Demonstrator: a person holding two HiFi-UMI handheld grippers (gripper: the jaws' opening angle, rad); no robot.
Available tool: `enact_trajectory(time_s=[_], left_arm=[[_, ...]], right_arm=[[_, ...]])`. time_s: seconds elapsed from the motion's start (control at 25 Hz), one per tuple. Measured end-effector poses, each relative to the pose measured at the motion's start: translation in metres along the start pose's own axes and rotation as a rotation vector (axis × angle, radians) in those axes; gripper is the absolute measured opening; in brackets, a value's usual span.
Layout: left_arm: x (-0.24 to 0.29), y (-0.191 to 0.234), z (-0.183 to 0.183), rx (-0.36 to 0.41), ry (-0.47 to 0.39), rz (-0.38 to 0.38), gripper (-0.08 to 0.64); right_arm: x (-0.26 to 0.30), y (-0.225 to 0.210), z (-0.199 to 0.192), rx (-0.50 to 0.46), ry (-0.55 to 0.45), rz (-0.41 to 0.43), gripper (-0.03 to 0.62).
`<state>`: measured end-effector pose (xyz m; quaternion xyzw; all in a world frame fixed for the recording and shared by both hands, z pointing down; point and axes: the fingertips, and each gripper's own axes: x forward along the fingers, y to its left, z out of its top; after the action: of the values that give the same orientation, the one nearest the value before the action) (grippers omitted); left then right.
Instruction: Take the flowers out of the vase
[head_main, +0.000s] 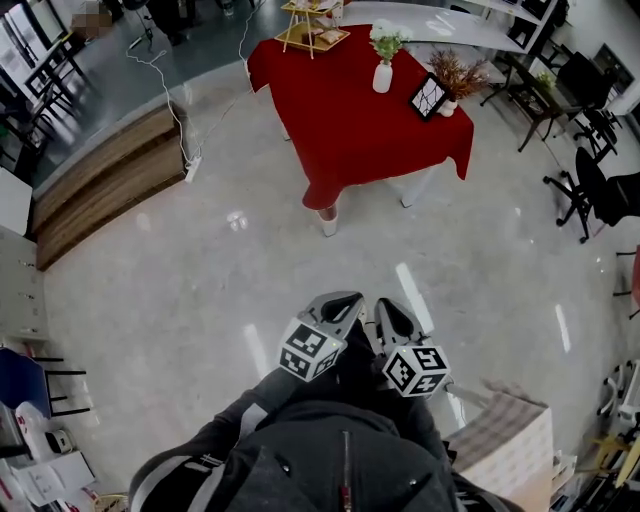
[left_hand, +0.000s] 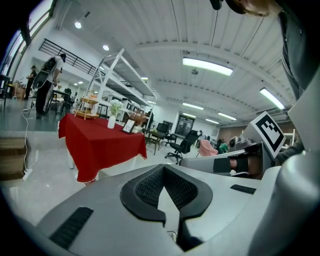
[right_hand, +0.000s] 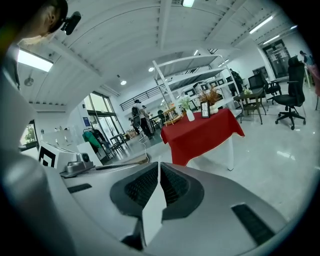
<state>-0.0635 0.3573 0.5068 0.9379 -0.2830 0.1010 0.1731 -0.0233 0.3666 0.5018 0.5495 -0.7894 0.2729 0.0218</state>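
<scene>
Both left hand-held gripper (head_main: 348, 300) and right hand-held gripper (head_main: 386, 306) are closed, empty; head view alone shows the box (head_main: 510, 440).

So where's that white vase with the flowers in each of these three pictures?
Head view: the white vase is at top centre, on the red table.
Left gripper view: small, upper left, on that table.
Right gripper view: small, just right of centre, on the table.
Shared landmark: the red table.
</scene>
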Motion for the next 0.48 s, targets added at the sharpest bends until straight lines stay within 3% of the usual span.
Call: enact_trajectory(time_s=[0.48], left_arm=[[0.069, 0.051, 0.033, -0.010, 0.021, 0.020, 0.009]], right_arm=[[0.065, -0.052, 0.048, 0.057, 0.013, 0.004, 0.018]])
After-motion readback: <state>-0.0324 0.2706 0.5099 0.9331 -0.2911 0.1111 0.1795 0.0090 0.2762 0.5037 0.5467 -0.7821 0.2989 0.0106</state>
